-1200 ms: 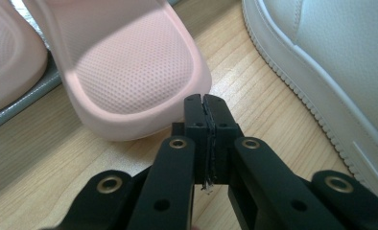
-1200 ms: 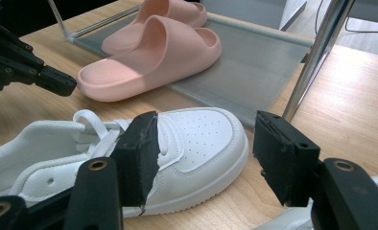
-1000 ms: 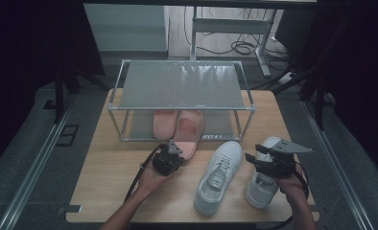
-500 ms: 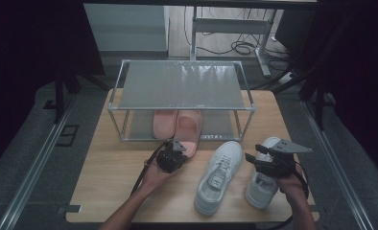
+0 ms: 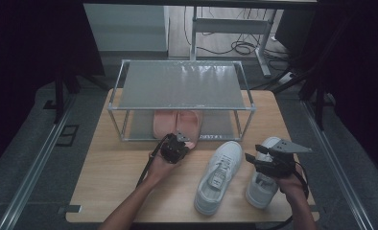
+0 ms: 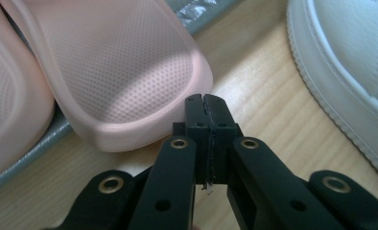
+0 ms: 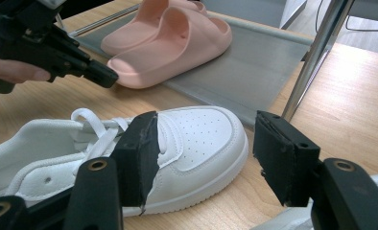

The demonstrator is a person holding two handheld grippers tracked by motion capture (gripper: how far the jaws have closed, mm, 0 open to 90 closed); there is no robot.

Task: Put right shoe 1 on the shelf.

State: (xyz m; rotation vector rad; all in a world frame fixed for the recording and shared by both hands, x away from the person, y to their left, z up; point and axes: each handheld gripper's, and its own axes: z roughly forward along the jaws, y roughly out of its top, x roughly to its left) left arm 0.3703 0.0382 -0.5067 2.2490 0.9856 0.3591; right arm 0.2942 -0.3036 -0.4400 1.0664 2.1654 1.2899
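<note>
Where its heel overhangs the shelf, pink slipper (image 6: 124,72) — smooth, finely perforated.

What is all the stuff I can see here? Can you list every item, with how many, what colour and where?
slippers: two, pink, side by side on the lower shelf of the rack, heels sticking out toward the person
sneakers: two, white, on the table in front of the rack, right of the slippers
rack: one, metal frame with grey shelves, at the far middle of the table
table: one, light wood, under everything
cables: several, dark, on the floor behind the table
left gripper: one, black, jaws shut with nothing between them, tip at the heel of the right-hand slipper
right gripper: one, black, jaws open, above the sneakers
forearms: two, coming in from the near edge
</note>
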